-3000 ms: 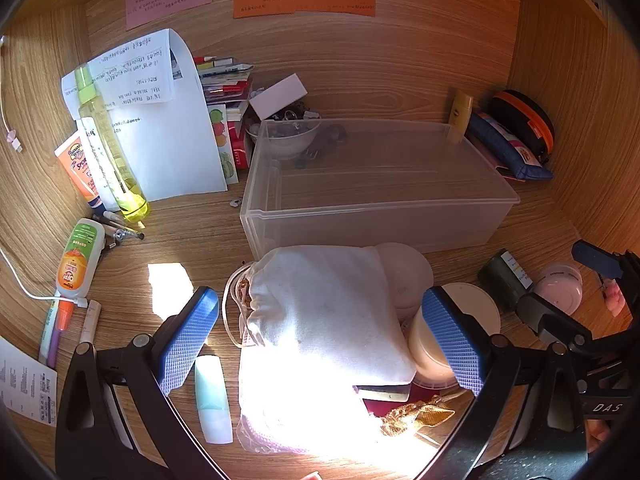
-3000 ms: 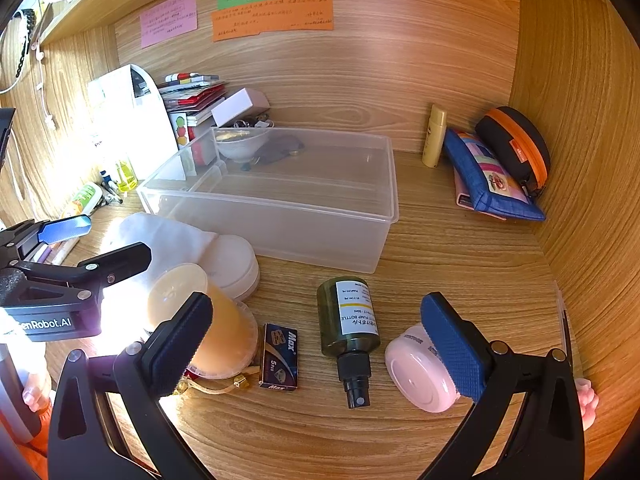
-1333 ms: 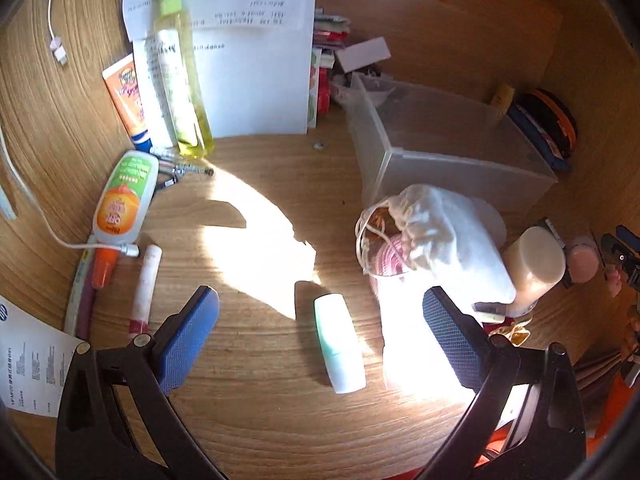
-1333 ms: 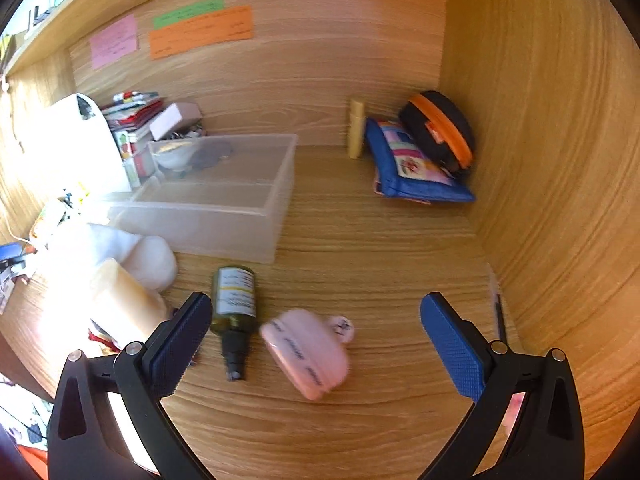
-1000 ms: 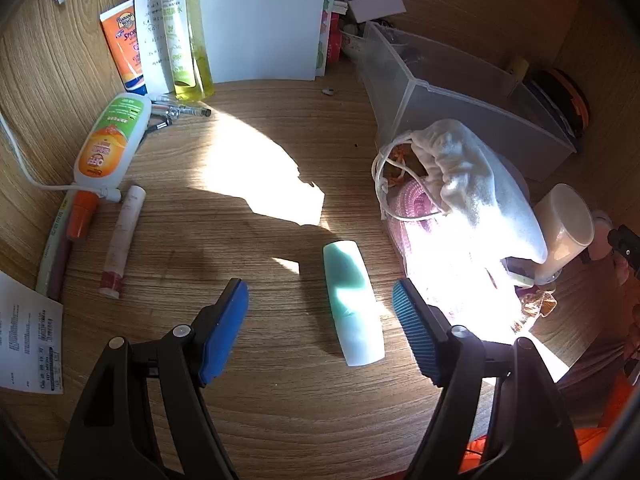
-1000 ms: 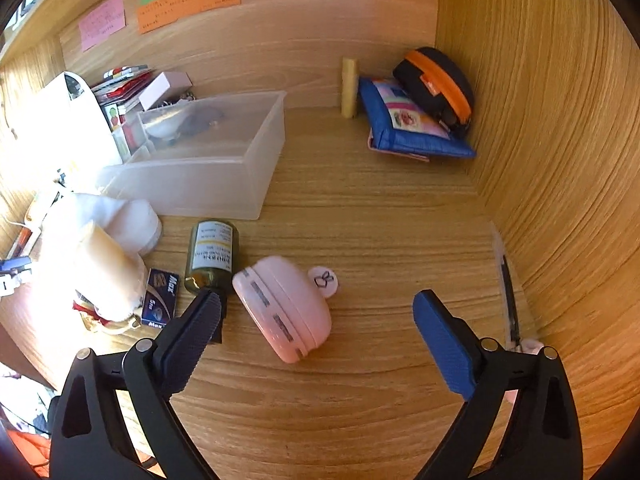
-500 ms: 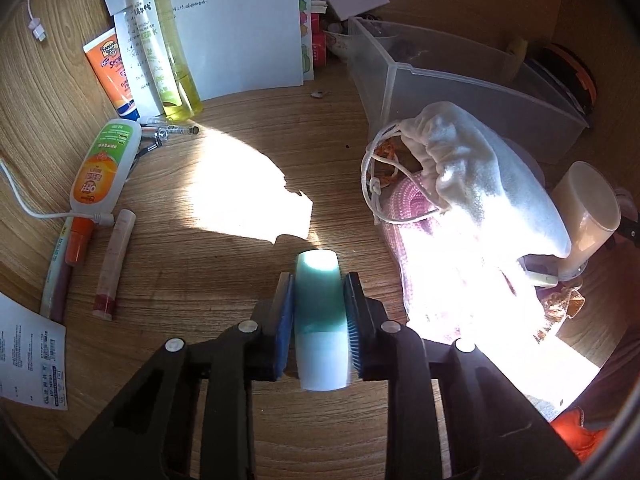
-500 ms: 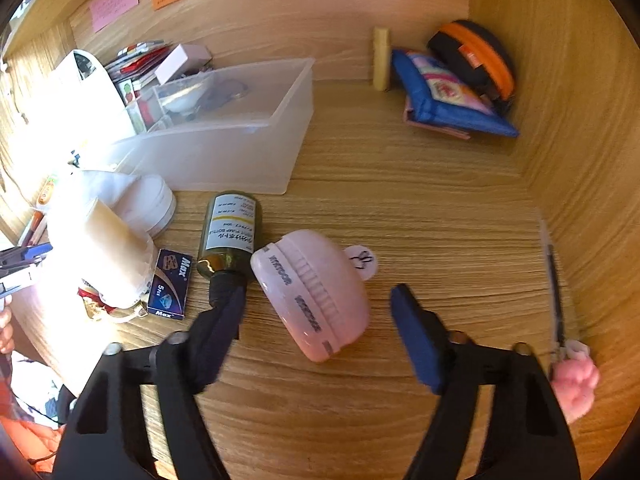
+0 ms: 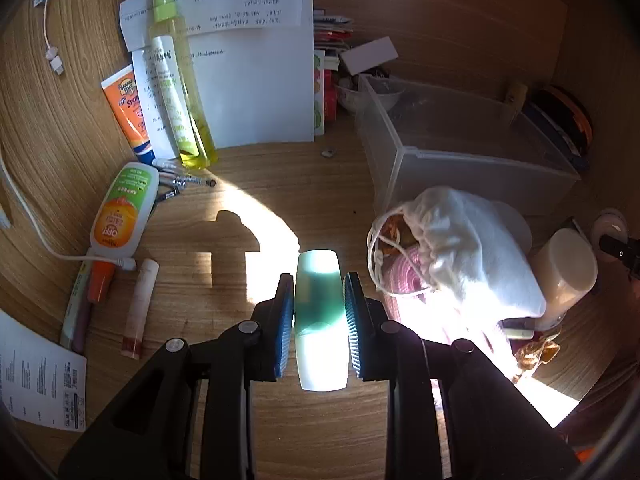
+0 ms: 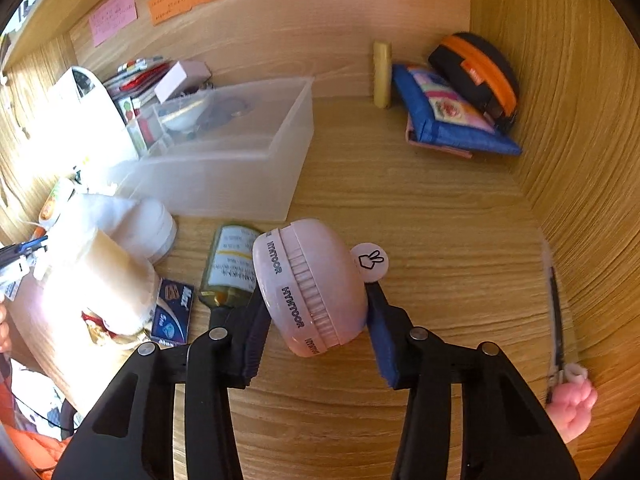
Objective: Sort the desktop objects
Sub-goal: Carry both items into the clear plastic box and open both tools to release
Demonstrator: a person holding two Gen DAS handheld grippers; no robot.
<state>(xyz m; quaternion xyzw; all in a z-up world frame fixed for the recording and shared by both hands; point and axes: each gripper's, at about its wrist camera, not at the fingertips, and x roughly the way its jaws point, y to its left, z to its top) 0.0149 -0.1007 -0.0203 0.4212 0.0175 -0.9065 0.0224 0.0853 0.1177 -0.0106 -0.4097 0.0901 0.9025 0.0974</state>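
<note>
A mint-green and white tube (image 9: pixel 320 360) is clamped between the blue pads of my left gripper (image 9: pixel 318 294), which is shut on it and holds it slightly above the sunlit wooden desk. In the right wrist view, a pink round case (image 10: pixel 320 256) marked HYNTOOR sits between the pads of my right gripper (image 10: pixel 316 304). Its jaws are closing, and both pads touch the case's sides. A clear plastic bin (image 9: pixel 460 160) stands farther back, also seen as the clear bin (image 10: pixel 224 184) left of the case.
A white drawstring pouch (image 9: pixel 472 248) and a cream cup (image 9: pixel 568 276) lie right of the tube. Bottles and tubes (image 9: pixel 120 208) crowd the left. A dark green bottle (image 10: pixel 232 264) and a small blue box (image 10: pixel 172 312) lie left of the case. A blue pouch (image 10: pixel 444 116) sits at back right, and a pen (image 10: pixel 556 312) lies along the right wall.
My left gripper shut on the mint tube and has lifted it a little. My right gripper's jaws narrowed from wide open onto the pink case.
</note>
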